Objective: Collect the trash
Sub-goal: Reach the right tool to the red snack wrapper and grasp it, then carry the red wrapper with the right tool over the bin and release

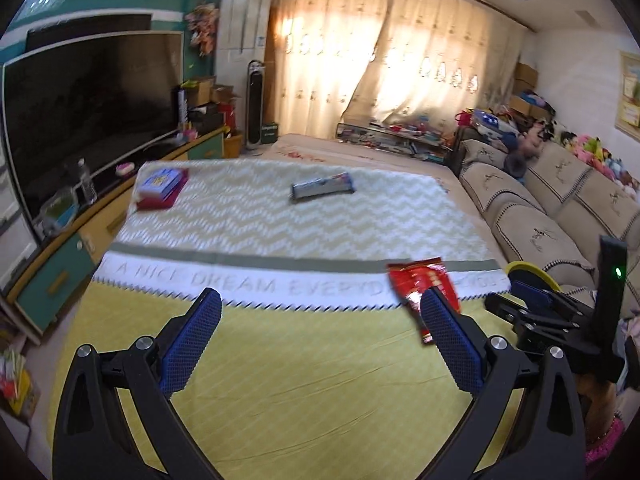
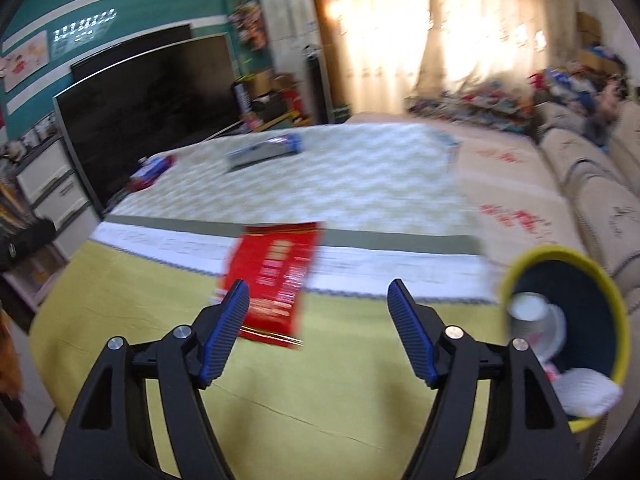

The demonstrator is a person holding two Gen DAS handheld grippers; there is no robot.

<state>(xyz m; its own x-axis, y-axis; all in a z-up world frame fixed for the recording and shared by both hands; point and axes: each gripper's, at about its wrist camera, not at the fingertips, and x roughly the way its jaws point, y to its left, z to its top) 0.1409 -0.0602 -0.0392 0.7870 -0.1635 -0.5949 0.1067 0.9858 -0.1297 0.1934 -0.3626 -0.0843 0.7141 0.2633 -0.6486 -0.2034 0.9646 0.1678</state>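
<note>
Both grippers, left gripper and right gripper, have black triangular arms, silver pivot screws, ribbed blue pads; a pink knitted sleeve shows.

Bare yellow sheet between red wrapper and bin

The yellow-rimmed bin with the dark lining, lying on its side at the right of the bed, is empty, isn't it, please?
Not quite: the yellow-rimmed bin with the dark lining is on its side at the right of the bed, but it is not empty. The right wrist view shows a white paper cup and a crumpled white wad in it.
</note>
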